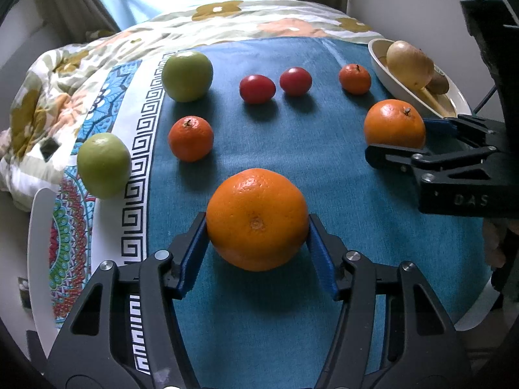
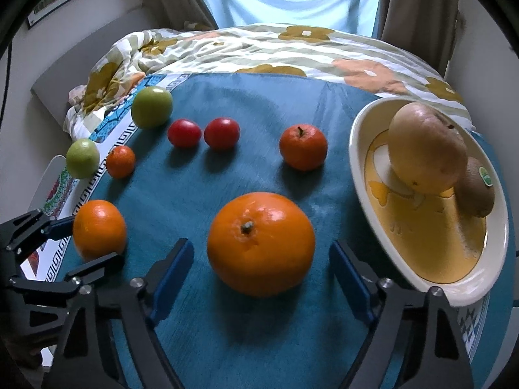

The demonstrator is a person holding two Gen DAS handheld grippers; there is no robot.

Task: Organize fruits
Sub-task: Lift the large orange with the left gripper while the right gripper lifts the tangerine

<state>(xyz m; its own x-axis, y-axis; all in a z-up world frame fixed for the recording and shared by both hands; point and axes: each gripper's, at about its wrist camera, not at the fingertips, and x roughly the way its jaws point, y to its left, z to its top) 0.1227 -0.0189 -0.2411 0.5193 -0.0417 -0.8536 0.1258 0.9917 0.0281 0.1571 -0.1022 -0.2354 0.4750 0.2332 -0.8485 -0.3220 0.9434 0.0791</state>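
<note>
Our left gripper point(image 1: 258, 243) has its blue-padded fingers point(image 1: 191, 253) pressed against both sides of a large orange point(image 1: 257, 218), which sits on the teal cloth point(image 1: 292, 136). Our right gripper point(image 2: 258, 269) stands with its fingers point(image 2: 172, 272) wide, a gap on each side of a second large orange point(image 2: 261, 243) that lies between them on the cloth.

Around us the other fruit forms a loose arc. On the left side, a mandarin point(image 1: 190, 138) lies on the teal, a green apple point(image 1: 103, 165) sits on the patterned border point(image 1: 139, 149), and a bigger green apple point(image 1: 187, 75) sits farther back at the border's edge. Two red tomatoes point(image 1: 257, 88) lie near each other at the back, with another mandarin point(image 2: 303, 147) to their right, behind the second orange.

To the right, a cream oval dish point(image 2: 421, 275) with a yellow inside lies close beside our right gripper's right finger; it holds a pear point(image 2: 426, 149) and, touching it, a kiwi point(image 2: 475, 191) with a green sticker. The dish's near rim leaves little room on that side.

Bare teal cloth lies in the middle between the two oranges and the tomatoes. Behind the cloth a flowered duvet point(image 2: 259, 52) is bunched up, and past the patterned border the cloth drops away at the left.
</note>
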